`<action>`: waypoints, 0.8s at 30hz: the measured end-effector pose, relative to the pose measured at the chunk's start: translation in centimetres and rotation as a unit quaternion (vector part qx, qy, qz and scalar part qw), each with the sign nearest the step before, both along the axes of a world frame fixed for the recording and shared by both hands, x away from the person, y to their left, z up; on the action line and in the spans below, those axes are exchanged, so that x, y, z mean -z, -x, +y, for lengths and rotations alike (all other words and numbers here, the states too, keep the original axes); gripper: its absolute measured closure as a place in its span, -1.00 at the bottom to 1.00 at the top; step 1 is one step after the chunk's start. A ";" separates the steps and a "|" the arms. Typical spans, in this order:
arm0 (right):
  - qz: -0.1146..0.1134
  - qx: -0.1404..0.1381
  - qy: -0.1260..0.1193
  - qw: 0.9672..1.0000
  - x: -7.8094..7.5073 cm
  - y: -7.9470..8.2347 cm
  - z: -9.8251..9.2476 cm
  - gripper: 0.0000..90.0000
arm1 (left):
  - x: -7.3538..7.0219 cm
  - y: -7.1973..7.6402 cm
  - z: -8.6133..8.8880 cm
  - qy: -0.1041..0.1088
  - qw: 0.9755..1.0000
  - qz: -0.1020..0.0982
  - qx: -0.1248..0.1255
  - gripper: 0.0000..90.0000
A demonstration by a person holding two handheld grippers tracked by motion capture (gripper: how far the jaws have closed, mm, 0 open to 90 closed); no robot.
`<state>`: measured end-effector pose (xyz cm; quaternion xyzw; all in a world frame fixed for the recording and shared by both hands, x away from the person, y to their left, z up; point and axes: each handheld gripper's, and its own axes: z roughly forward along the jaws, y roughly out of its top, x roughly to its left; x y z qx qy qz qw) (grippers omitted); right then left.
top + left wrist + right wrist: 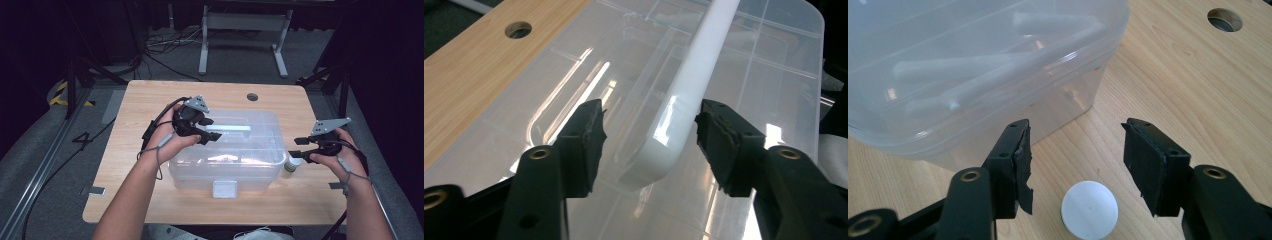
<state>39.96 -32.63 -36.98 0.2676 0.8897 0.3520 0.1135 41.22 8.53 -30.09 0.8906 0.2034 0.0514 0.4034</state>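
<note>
Your left gripper [216, 128] sits over the left part of the clear plastic box's [260, 172] lid, your hand [167, 137] behind it. In the left gripper view the gripper [650, 131] straddles the near end of the white handle [694, 85] on the lid; jaws spread, one pad on each side of the handle, gaps on both sides, pads not touching it. The handle runs away from the jaws across the lid, rounded end nearest you.

The box stands mid-table on the wooden table [145, 100], lid on, a white latch [224, 189] at its near side. A round hole [252, 96] in the table lies beyond the box.

Your right gripper [295, 147] is at the box's right end, low over the table, pointing at the box, hand [340, 157] behind. Just beside that end of the box stands a small bottle with a white cap [293, 163], just under the gripper. In the right gripper view the gripper [1075, 131] is spread wide, nothing between the pads; the white cap [1089, 209] shows below and between the jaws, upright on the table, apart from both pads. The box corner [1068, 90] is just ahead of the left jaw, near the bottle, touching or not you cannot tell.
</note>
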 end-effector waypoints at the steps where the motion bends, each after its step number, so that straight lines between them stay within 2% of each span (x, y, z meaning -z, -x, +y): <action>1: 0.000 0.000 0.000 1.000 0.0 0.0 0.0 0.01 | 0.0 0.0 0.0 0.000 1.000 0.000 0.000 0.11; 4: 0.000 0.000 0.000 1.000 0.0 0.0 0.0 0.00 | 0.1 0.0 -0.1 0.003 1.000 -0.003 0.004 0.23; 6: 0.000 -0.001 0.000 1.000 0.0 0.0 0.1 0.00 | 0.1 0.1 -0.1 -0.005 1.000 -0.005 0.002 0.44; 10: 0.001 -0.002 0.001 1.000 0.0 0.0 0.1 0.00 | -0.1 0.5 -0.5 -0.026 0.999 -0.028 -0.001 0.48; 13: 0.001 -0.003 0.001 1.000 0.0 0.0 0.2 0.00 | -0.2 0.5 -0.6 -0.033 0.999 -0.034 -0.001 0.49; 18: 0.000 -0.004 -0.001 1.000 0.0 0.1 0.2 0.06 | -0.2 0.5 -0.5 -0.034 0.999 -0.037 0.001 0.52; 19: -0.004 -0.001 -0.007 1.000 -0.2 0.2 0.2 0.23 | -0.3 0.4 -0.5 -0.036 0.999 -0.037 0.003 0.52; 21: -0.006 0.001 -0.018 1.000 -0.5 0.3 0.1 0.30 | -0.3 0.3 -0.5 -0.037 0.999 -0.035 0.004 0.52; 24: -0.006 0.001 -0.022 1.000 -0.6 0.5 0.1 0.36 | -0.5 0.2 -0.6 -0.040 0.999 -0.030 0.003 0.53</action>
